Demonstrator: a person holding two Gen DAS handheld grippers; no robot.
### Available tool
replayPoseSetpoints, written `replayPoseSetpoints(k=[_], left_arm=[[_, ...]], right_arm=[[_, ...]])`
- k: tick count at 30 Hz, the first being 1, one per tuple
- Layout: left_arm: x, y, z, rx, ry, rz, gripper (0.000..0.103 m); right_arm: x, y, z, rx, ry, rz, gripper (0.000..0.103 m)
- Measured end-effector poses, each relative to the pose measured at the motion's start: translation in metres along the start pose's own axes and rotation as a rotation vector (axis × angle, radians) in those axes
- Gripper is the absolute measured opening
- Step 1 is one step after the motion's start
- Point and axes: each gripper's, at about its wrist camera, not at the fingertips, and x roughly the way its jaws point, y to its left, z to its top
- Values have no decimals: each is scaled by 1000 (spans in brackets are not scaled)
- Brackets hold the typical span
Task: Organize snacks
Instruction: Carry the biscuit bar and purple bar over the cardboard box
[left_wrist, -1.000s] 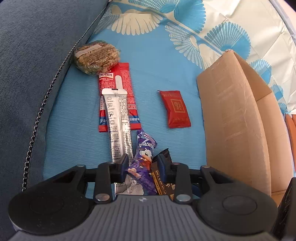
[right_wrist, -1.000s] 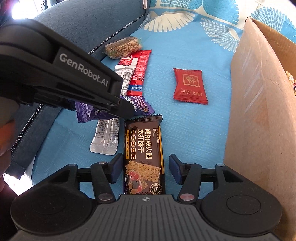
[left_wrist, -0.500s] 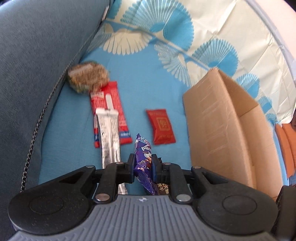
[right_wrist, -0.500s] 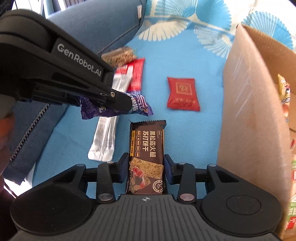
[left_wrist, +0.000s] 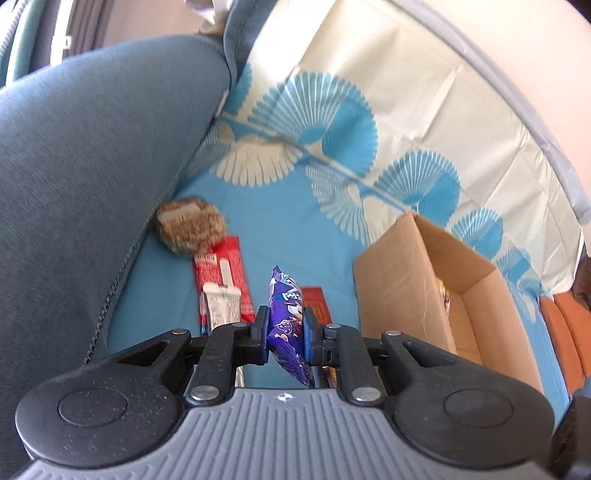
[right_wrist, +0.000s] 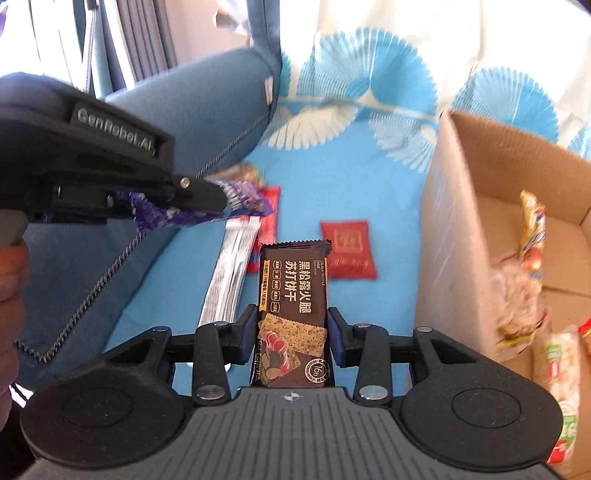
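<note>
While the cardboard box (right_wrist: 454, 206) stands open on the blue cloth (left_wrist: 280, 229), the left gripper (left_wrist: 283, 325) clamps a purple snack packet (left_wrist: 286, 314) above it. The right gripper (right_wrist: 291, 332) clamps a brown cracker pack (right_wrist: 293, 295) just left of the box.

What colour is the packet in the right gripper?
Dark brown, nearly black, with orange label strips and a cracker picture: the packet shows best in the right wrist view.

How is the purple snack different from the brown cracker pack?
The purple snack is a soft, crinkly wrapper with a cartoon on it; the cracker pack is flat and stiff with pictured crackers. The purple snack is pinched in the left tool; the cracker pack is in the right tool. Both are gripped and lifted off the blue cloth.
</note>
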Motion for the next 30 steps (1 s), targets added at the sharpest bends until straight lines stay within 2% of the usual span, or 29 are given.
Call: replayPoseSetpoints(k=[6, 17, 30], left_arm=[[-15, -5, 0, 5, -70, 2, 18], [-25, -11, -5, 19, -99, -8, 18], [-29, -13, -4, 20, -120, -17, 18]], right_arm=[[-25, 1, 0, -23, -124, 4, 41], [-48, -1, -2, -51, -180, -1, 41], [-70, -16, 2, -103, -300, -36, 41]])
